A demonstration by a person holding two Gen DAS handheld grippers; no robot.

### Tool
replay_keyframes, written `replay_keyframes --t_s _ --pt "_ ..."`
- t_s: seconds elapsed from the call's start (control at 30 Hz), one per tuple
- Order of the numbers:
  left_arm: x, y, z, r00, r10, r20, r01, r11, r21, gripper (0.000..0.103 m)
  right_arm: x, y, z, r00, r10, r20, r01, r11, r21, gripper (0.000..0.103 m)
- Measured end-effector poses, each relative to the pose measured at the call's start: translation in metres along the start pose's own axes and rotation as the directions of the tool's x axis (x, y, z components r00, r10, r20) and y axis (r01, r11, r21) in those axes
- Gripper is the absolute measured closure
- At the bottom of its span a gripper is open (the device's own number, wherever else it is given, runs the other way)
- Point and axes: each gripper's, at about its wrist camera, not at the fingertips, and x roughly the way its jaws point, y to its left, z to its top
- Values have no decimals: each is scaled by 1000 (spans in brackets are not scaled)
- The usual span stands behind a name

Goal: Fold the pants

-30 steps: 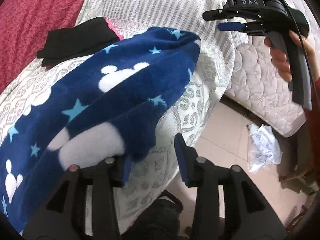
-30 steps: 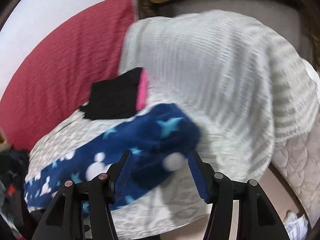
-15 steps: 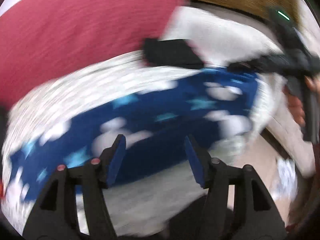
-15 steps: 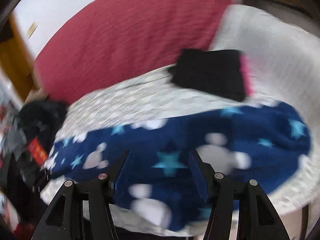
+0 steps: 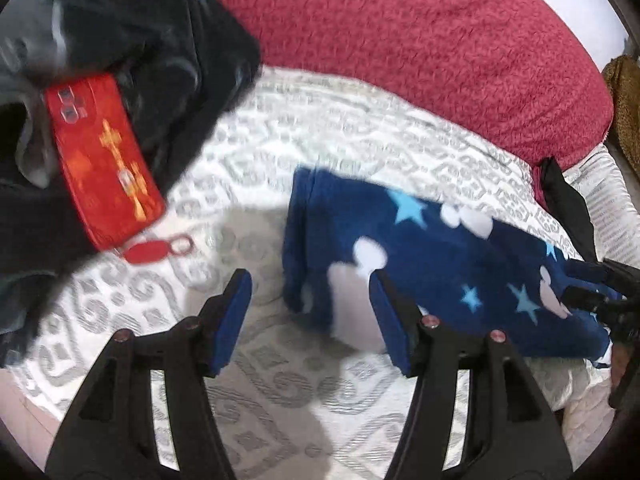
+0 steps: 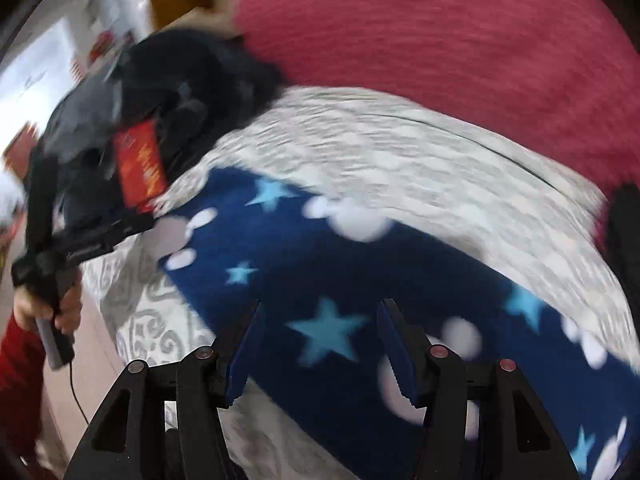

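Navy fleece pants (image 5: 440,264) with light-blue stars and white mouse-head shapes lie in a long strip across the patterned bed cover (image 5: 300,132). My left gripper (image 5: 309,280) is open above their left end, with nothing pressed between its blue pads. In the right wrist view the right gripper (image 6: 321,306) hangs open over the middle of the pants (image 6: 320,264), a star showing between its fingers. The right gripper (image 5: 600,296) also shows at the right edge of the left wrist view. The left gripper (image 6: 120,228) shows at the pants' far left end, held by a hand (image 6: 44,308).
A pile of dark clothes (image 5: 140,40) lies at the left with a red phone (image 5: 104,160) and a red key tag (image 5: 148,250) on its edge. A red blanket (image 5: 400,40) covers the back. A black folded garment (image 5: 564,208) sits at the right.
Both grippers have swept leftward along the pants and rolled level. The dark pile and red phone have come into view. The left jaws stand wider than a second ago.
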Motion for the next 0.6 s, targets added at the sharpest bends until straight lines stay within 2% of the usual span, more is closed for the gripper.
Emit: replay_keyframes --t_s 0.1,0.17,0.2,0.27,0.3,0.4,0.43,0.5,0.6 --pt "19 7 -1 994 -99 -54 95 993 -63 41 23 32 3 1000 3 -30 -6 994 -111 41" --pt "31 3 -1 987 -152 -61 146 986 -86 41 36 53 5 998 30 -48 -37 985 -168 40" --pt "31 1 -2 986 -154 -55 150 986 -78 42 40 59 6 998 38 -50 -47 981 -186 39" --pt "33 -6 -1 992 -120 -46 118 992 -36 73 46 74 7 998 43 -50 -53 971 -234 38" --pt "31 -9 1 992 -113 -46 112 993 -21 76 47 78 9 998 42 -52 -53 967 -249 38" --pt "20 -6 5 995 -96 -25 96 995 -14 75 52 79 24 997 58 -48 -69 962 -266 38" --pt "17 -1 6 996 -84 -22 84 996 -19 71 54 76 38 998 47 -33 -55 959 -277 38" --pt "10 12 5 999 -36 -10 35 998 -61 65 59 72 62 999 50 -20 -54 955 -290 38" --pt "-7 35 0 999 -28 24 31 990 -139 64 79 63 105 995 95 -35 -101 955 -280 38"
